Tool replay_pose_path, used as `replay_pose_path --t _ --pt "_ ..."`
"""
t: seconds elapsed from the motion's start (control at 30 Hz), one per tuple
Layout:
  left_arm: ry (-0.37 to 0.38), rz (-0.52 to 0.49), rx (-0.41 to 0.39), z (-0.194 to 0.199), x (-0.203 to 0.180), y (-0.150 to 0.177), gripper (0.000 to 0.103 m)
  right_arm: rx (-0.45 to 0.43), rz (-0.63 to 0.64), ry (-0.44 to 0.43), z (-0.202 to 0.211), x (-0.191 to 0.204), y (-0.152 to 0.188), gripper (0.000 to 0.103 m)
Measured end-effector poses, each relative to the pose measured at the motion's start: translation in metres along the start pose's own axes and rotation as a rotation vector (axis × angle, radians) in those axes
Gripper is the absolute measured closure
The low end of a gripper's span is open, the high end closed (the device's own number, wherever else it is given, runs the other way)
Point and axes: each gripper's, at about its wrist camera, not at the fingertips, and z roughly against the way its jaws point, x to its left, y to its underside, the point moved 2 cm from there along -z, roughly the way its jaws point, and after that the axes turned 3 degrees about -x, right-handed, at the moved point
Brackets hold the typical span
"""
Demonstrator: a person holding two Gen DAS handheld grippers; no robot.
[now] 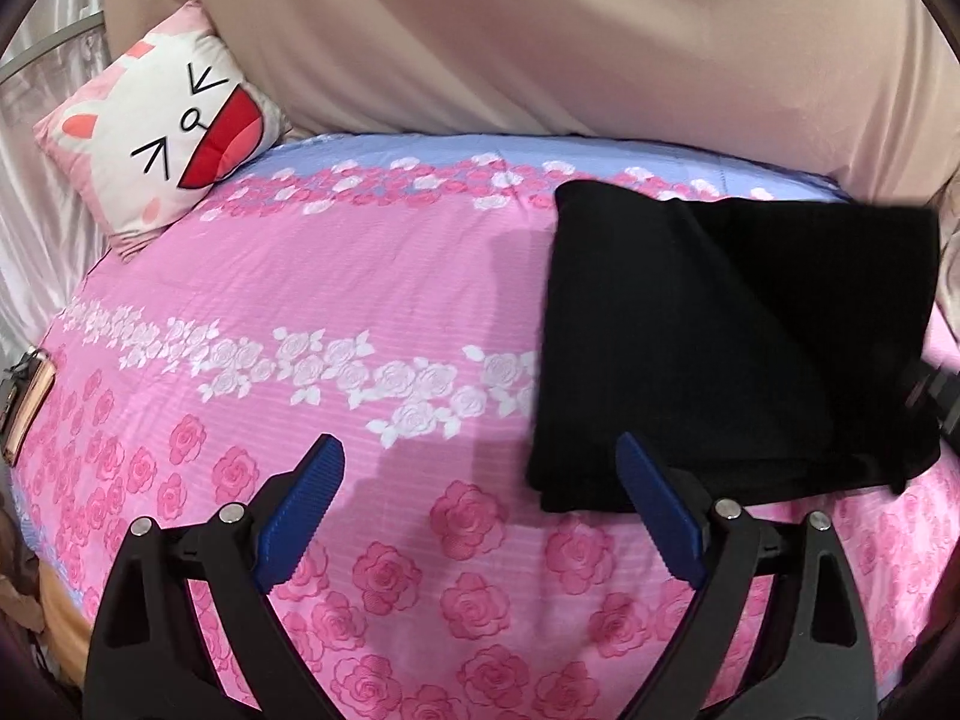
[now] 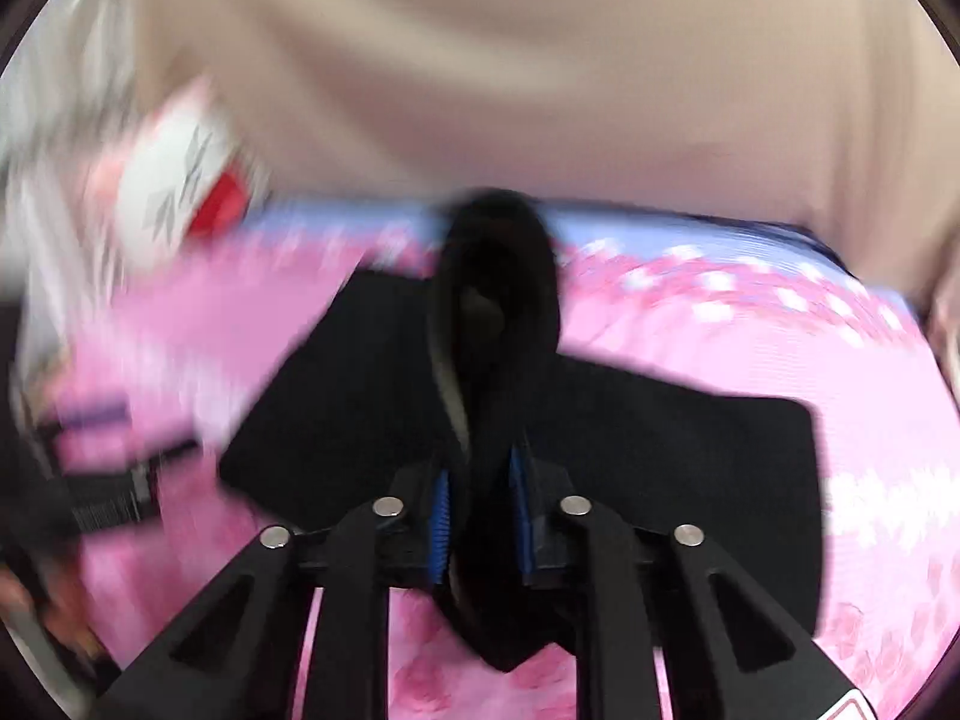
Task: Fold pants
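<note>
A: Count of items, left to right in the left wrist view?

B: One cartoon-face pillow (image 1: 165,120) at the far left corner of the bed; one pink rose-print bedspread (image 1: 360,276); one pair of black pants (image 1: 738,348), folded into a flat block on the right half of the bed. One left claw (image 1: 480,510), its two blue-padded fingers spread wide with nothing between them, hovering over the near part of the bedspread.

A: And the right wrist view?

B: One right claw (image 2: 483,516), pressed together on a bunched fold of the pants (image 2: 660,450); the pinched cloth rises in a loop ahead of the fingers, while the remaining fabric lies spread on the bedspread (image 2: 780,336) to both sides.

A: Edges and open room?

B: The left and centre of the bed are bare bedspread between pillow and pants. The pants' near left corner lies just beside the left claw's right finger. A beige curtain (image 1: 540,30) bounds the far edge of the bed.

A: Hidden or unclear parts?

B: The right wrist view is motion-blurred; the pillow (image 2: 180,180) is a smear. The pants' right edge meets the frame's rim in the left wrist view. A dark object (image 1: 24,402) at the bed's left edge is cut off and unidentifiable.
</note>
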Motion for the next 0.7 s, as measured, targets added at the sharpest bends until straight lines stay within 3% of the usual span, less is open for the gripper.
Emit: replay_pose_path --t 0.07,0.1,0.13,0.17,0.2,0.27,0.33,0.43,0.63,0.7 --pt "0.021 -0.012 -0.009 0.001 -0.009 -0.003 0.013 -0.04 -0.108 0.024 0.015 -0.039 -0.011 0.089" --pt "0.034 -0.02 -0.011 0.001 -0.016 -0.004 0.013 -0.029 -0.125 0.084 0.017 -0.063 -0.009 0.085" --pt "0.044 -0.026 -0.01 0.0 -0.021 -0.005 0.013 -0.006 -0.124 0.128 0.014 -0.074 -0.004 0.078" --pt "0.062 -0.036 -0.008 -0.001 -0.029 -0.005 0.013 0.044 -0.149 0.191 0.006 -0.093 0.008 0.064" --pt "0.075 -0.044 -0.004 -0.003 -0.036 -0.004 0.013 0.08 -0.169 0.203 0.0 -0.105 0.018 0.057" --pt "0.095 -0.067 0.005 -0.007 -0.052 -0.004 0.013 0.122 -0.243 0.169 -0.003 -0.128 0.039 0.057" --pt "0.112 -0.077 0.011 -0.01 -0.067 -0.004 0.013 0.111 -0.269 0.139 0.007 -0.134 0.044 0.056" --pt "0.136 -0.088 0.01 -0.012 -0.086 -0.005 0.013 0.079 -0.263 0.084 0.025 -0.133 0.041 0.043" --pt "0.161 -0.145 0.011 -0.018 -0.124 -0.009 0.013 0.163 -0.191 -0.032 0.0 -0.095 0.044 0.042" --pt "0.151 -0.171 0.018 -0.023 -0.134 -0.009 0.013 0.19 -0.183 -0.063 -0.014 -0.089 0.047 0.049"
